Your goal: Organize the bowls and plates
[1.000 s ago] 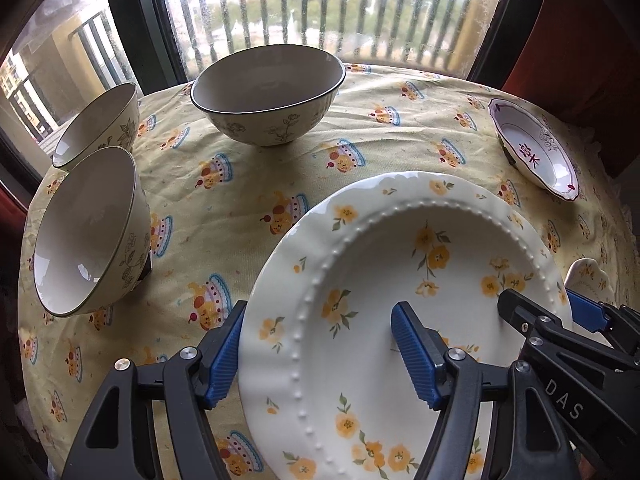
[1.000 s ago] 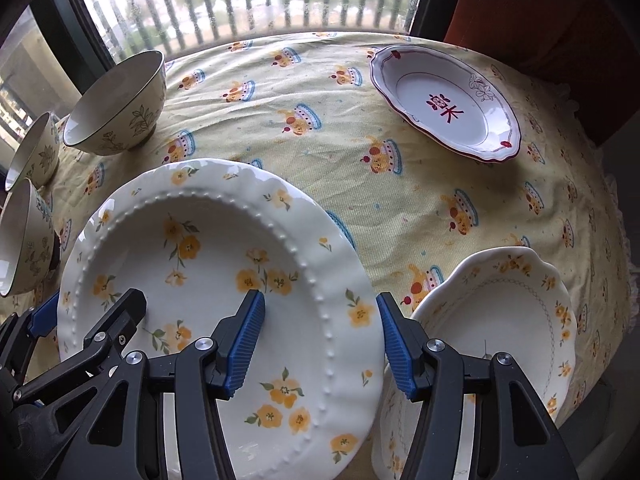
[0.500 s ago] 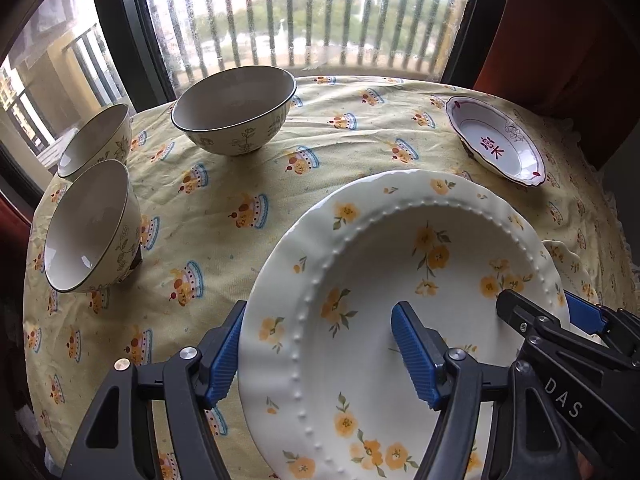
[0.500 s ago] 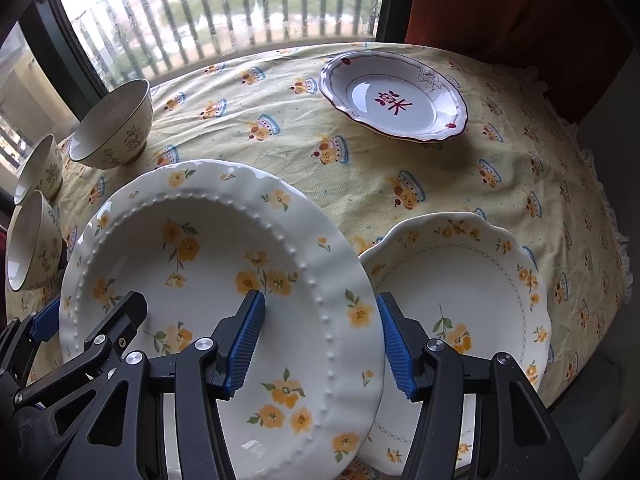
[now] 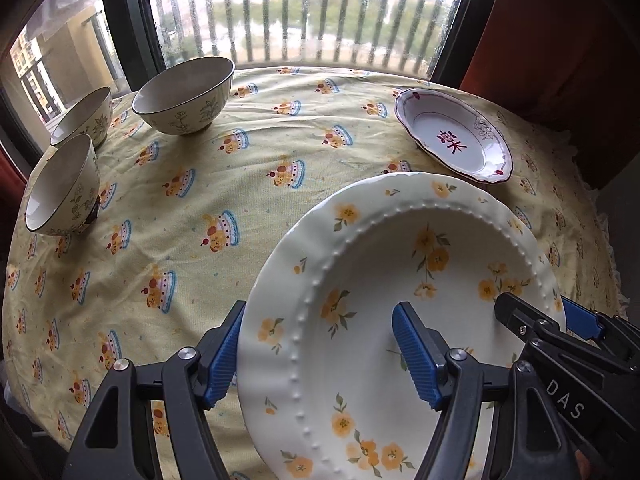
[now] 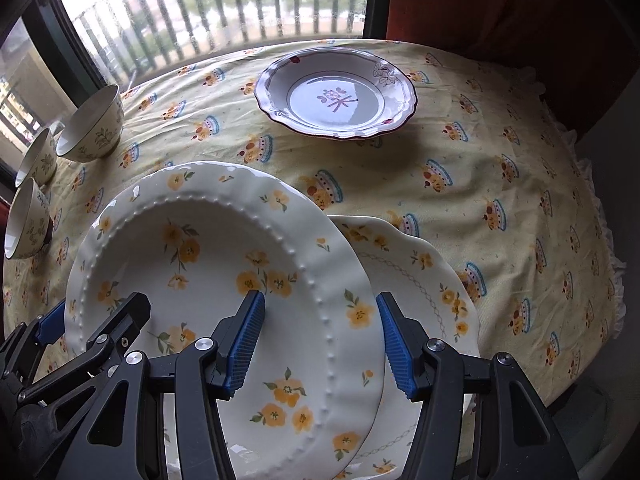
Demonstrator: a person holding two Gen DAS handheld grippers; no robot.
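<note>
Straddling opposite edges of one large beaded-rim plate with yellow flowers (image 6: 224, 280), two handheld grippers carry it above a round table covered in a yellow cake-print tablecloth (image 5: 240, 184). Nearest the viewer, the left gripper (image 5: 320, 356) has its blue pads on either side of the plate's left rim, one outside the edge and one over the well; the right gripper (image 6: 320, 344) does the same at the right rim. Each appears to pinch the rim, though the actual pad contact is hard to make out. Directly below and to the right of the carried plate lies a smaller scalloped plate with yellow flowers (image 6: 432, 280), resting on the cloth near the table's near edge, and the carried plate's right edge already overlaps it. That overlap is the relation that matters: the resting plate sits down and to the right of both grippers, closer to the right one, so stacking would likely need a further shift right before lowering. Farther back on the right sits a red-rimmed dish with a red character (image 6: 336, 96). At the far left, well apart from the plates, stand three floral bowls: one near (image 5: 60, 188), one behind it (image 5: 84, 116), and a larger one (image 5: 184, 96) closest to the window.
</note>
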